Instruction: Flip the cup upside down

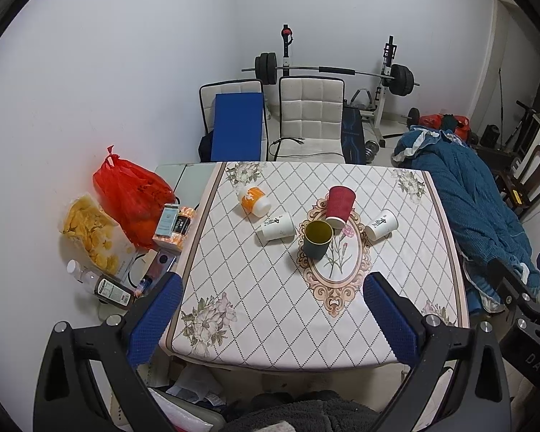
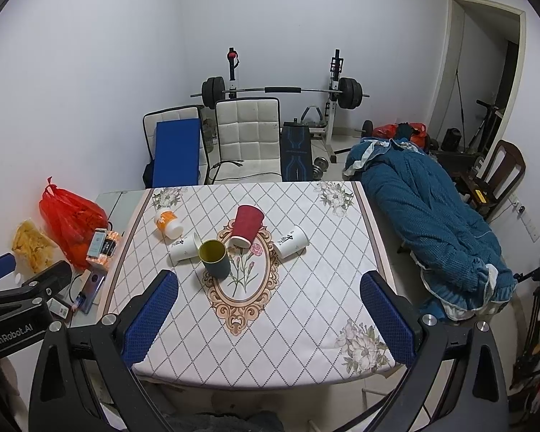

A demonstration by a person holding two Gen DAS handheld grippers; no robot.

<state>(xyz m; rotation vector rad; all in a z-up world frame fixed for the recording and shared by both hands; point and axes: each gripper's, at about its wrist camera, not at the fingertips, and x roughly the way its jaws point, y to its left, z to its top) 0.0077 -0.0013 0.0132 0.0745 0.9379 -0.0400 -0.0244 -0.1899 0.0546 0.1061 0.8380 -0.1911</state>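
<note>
Fingers on both grippers were spread wide with nothing between them. The left gripper (image 1: 271, 320) and the right gripper (image 2: 268, 318) both hung back over the near edge of the table (image 1: 270, 327), well short of any cup.

Five cups sat in a loose cluster around the middle of the tablecloth. The dark green cup (image 1: 318, 239) with the yellow inside was the only one standing mouth up, right on the top edge of the oval flower medallion; from the right wrist camera it showed up at (image 2: 215, 258). The red cup (image 1: 339, 206) was just behind it, already upside down and tilted a bit. Two white cups with black lettering lay on their sides: one (image 1: 277, 226) just left of the green cup, the other (image 1: 381, 224) off to the right, apart from the rest. An orange-and-white cup (image 1: 254, 199) lay tipped over further back on the left.

Off the table's left edge there was a red plastic bag (image 1: 129, 198), a bag of yellow chips (image 1: 90, 232) and some small boxes. Behind the table stood two white chairs (image 1: 311, 115) and a barbell rack (image 1: 334, 70), and a teal quilt (image 1: 464, 194) was piled up on the right.
</note>
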